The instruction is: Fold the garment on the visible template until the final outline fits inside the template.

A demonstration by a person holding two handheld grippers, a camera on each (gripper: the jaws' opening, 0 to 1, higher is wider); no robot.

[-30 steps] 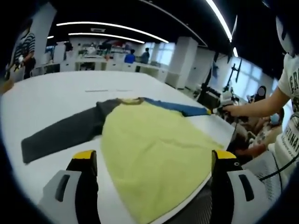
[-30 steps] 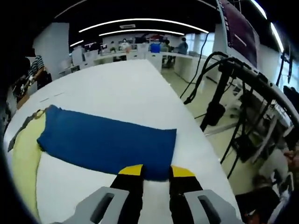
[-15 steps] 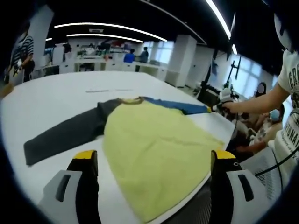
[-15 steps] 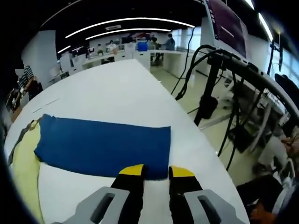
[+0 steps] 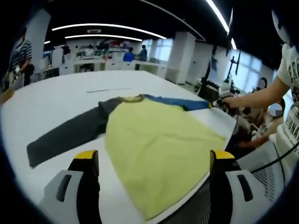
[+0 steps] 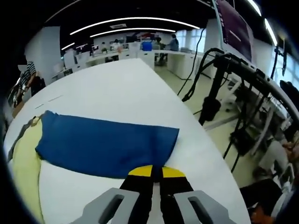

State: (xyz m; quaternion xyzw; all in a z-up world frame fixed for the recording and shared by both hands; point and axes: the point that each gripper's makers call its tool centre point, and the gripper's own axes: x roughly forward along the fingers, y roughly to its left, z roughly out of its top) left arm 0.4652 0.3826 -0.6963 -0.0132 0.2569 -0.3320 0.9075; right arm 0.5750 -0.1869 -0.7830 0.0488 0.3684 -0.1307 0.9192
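Clearly the soft yellow-bodied shirt (image 5: 159,149) with one grey sleeve (image 5: 65,137) and one blue sleeve (image 6: 105,144) lies flat on the white table (image 6: 121,93). Limp and light, it should drape when lifted; sleeve ends look like good holds. The right gripper (image 6: 156,171) pinches the blue cuff; the left gripper (image 5: 154,161) hangs spread near the hem.

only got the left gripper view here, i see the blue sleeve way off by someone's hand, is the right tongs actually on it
Observer: Yes. In the right gripper view the right tongs are shut on the cuff edge of the blue sleeve.
Operator: is the sleeve lifted or flat
Observer: It lies flat on the white table, stretched out straight from the yellow body.
Operator: anything close past the cuff
Observer: The table edge runs just past it, with a black stand and cables beyond.
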